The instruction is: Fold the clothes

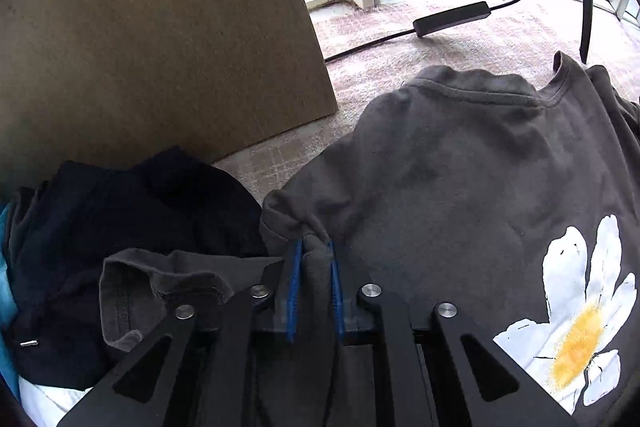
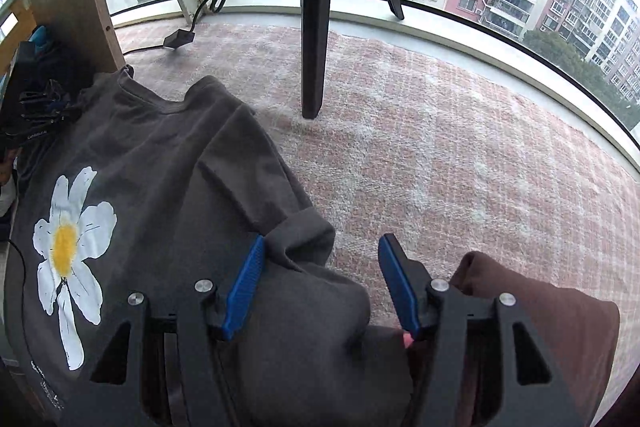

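Pinching a bunched fold of the grey T-shirt [image 1: 460, 163], the left gripper [image 1: 314, 287] is clamped on it; the right gripper [image 2: 320, 283] stands released, fabric lying between its jaws on the carpet [image 2: 460, 155].

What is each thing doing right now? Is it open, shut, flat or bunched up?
left gripper: shut on a bunched fold of the grey T-shirt.
right gripper: open, over the shirt's edge.
grey T-shirt: spread on the carpet, daisy print up, wrinkled.
dark clothes: piled, unfolded.
brown cloth: lying crumpled.
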Available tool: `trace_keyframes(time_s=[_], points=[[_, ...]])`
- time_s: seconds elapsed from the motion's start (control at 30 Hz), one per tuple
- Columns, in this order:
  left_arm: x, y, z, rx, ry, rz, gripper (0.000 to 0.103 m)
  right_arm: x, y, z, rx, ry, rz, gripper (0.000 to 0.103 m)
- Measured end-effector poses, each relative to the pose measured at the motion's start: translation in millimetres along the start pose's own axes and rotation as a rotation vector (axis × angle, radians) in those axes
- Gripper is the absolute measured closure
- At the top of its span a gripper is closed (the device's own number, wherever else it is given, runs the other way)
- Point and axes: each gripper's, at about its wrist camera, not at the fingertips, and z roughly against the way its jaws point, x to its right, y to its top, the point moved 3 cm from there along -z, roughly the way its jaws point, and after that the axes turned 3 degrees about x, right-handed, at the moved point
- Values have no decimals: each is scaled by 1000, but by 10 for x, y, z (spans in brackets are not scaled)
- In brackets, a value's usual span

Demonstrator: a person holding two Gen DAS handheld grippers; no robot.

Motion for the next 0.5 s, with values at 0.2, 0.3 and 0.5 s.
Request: trace_keyframes(time_s=[0.2, 0.3, 0.5], points=[[-36, 0, 24, 10, 25, -24, 95, -45, 9, 82, 16, 8, 12, 98], [-61, -33, 98, 27, 42, -8, 95, 319, 37, 319, 88, -172, -97, 99], [-18, -45, 43, 21, 49, -14, 95, 427, 163, 512, 107, -181, -137, 91]])
